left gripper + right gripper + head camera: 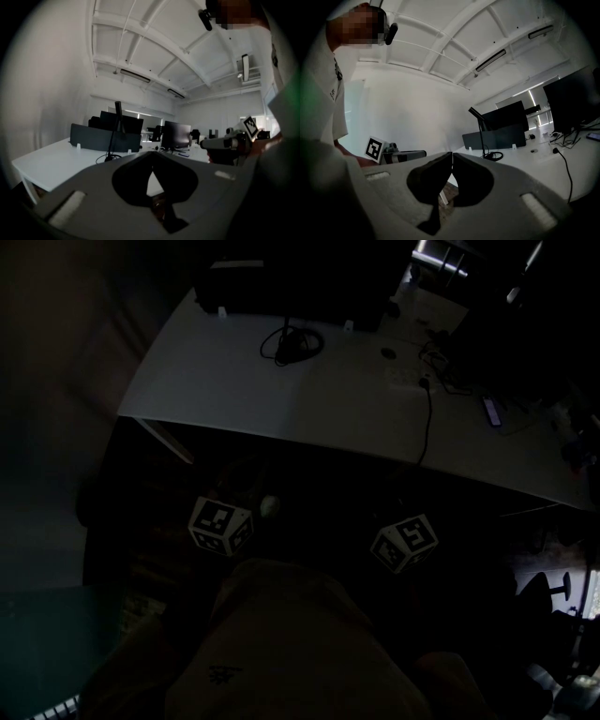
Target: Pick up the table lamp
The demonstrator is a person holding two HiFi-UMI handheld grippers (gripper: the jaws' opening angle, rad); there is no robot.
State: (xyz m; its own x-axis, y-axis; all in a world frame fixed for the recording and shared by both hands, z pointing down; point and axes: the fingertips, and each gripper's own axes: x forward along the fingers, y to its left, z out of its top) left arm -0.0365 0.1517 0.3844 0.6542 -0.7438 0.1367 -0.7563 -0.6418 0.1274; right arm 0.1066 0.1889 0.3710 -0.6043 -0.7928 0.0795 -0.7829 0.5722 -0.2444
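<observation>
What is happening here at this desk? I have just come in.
A person holds a hand-held gripper in each hand in front of a white desk. The left hand-held gripper and the right hand-held gripper both have their jaws shut, with nothing between them. The table lamp, thin and black, stands on the desk before a dark divider, well away from both grippers. It has not yet been picked up.

The white table (pixel 216 381) bears the table lamp (pixel 290 342), a dark divider (pixel 281 292) and a cable (pixel 427 423).
</observation>
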